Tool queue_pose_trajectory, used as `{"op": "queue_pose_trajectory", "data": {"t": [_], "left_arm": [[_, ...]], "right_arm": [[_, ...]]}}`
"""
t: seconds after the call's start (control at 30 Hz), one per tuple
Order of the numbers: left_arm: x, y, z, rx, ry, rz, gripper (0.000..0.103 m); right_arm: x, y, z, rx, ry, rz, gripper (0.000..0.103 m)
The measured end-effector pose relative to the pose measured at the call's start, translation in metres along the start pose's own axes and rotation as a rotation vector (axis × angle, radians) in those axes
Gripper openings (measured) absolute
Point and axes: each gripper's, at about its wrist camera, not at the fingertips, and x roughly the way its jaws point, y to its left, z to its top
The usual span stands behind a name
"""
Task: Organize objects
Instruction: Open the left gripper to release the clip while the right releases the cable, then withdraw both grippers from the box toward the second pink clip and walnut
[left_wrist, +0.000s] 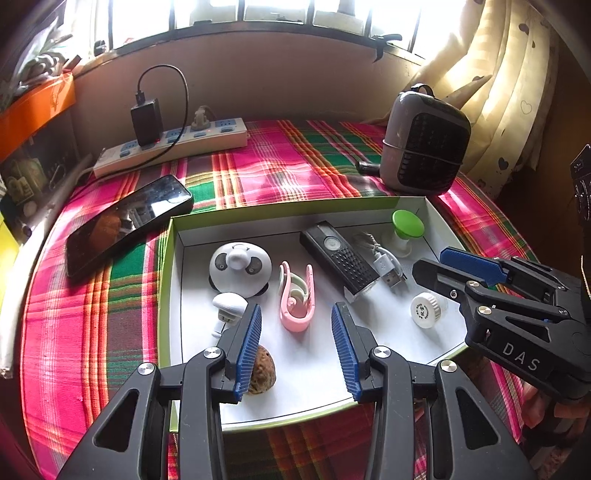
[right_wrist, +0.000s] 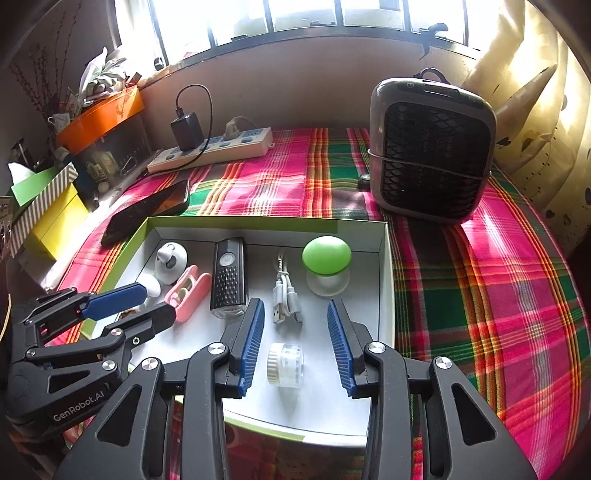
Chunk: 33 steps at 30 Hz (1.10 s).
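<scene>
A shallow white box with a green rim (right_wrist: 386, 258) sits on a plaid-covered desk (right_wrist: 480, 280). At its near edge, the right gripper (right_wrist: 295, 341) has jaws parted around a small clear jar with a white ribbed lid (right_wrist: 285, 363), not touching it. The left gripper (left_wrist: 296, 347) stands open beside a brown walnut (left_wrist: 261, 373) at near left.

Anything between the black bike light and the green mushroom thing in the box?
Yes: the white USB cable lies between black light and green-capped piece, clearest in the right wrist view.
</scene>
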Motion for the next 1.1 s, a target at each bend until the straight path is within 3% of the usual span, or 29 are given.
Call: {"op": "queue_pose_trajectory", "data": {"t": [0.43,0.97,1.1], "left_arm": [[-0.038,-0.002,-0.018,-0.005,-0.080,-0.012,0.038],[-0.056,-0.007,-0.052,0.005,-0.081,-0.083,0.038],[-0.052,-0.012,-0.057,0.026,-0.065,-0.115,0.038]], "right_arm": [[-0.046,-0.010,-0.017,0.023,-0.085,-0.025,0.038],[-0.063,-0.011,-0.051,0.016,-0.073,-0.046,0.039],[-0.061,-0.011,-0.060,0.014,-0.057,-0.057,0.049]]}}
